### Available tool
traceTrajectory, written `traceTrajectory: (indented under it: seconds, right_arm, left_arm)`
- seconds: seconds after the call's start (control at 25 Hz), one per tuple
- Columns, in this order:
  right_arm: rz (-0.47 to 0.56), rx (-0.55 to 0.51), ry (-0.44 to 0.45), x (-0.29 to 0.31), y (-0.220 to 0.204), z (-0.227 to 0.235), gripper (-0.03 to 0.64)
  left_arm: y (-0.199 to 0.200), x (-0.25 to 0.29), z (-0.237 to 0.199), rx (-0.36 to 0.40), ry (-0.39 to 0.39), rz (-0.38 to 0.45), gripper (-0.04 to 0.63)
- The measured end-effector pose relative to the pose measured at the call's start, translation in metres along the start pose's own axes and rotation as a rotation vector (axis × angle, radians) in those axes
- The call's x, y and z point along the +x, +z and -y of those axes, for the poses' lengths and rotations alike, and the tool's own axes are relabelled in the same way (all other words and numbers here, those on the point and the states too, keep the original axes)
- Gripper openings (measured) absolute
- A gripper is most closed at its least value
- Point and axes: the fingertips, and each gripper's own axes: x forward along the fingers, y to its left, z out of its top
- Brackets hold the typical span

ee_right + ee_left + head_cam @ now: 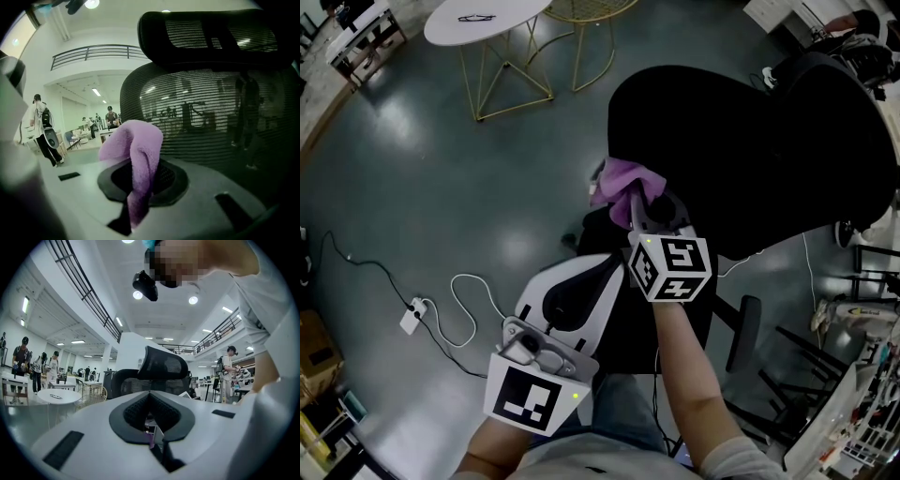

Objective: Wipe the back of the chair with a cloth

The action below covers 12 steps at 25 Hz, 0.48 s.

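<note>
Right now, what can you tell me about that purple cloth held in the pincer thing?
The cloth is pale purple and looks like soft, nubby microfibre. It is bunched and folded, not spread flat. The right gripper is shut on its lower part, so a rounded fold bulges up above the jaws and flops to one side. It is held up close to the black mesh chair back, below the headrest; whether it actually touches the mesh cannot be told.
</note>
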Motion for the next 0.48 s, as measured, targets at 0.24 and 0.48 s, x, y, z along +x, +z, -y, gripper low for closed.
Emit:
traceTrajectory:
  seconds: [0.24,0.48]
  right_arm:
    - [-0.004,-0.029,-0.012,0.000,0.002,0.005,0.049]
    - [0.003,-0.028,-0.046,-0.006,0.004,0.027,0.049]
  left_arm:
    - [-0.001,0.004,0.003,0.003,-0.007,-0.003,0.012]
    - [-0.004,0.013,0.012,0.004,-0.020,-0.008,0.012]
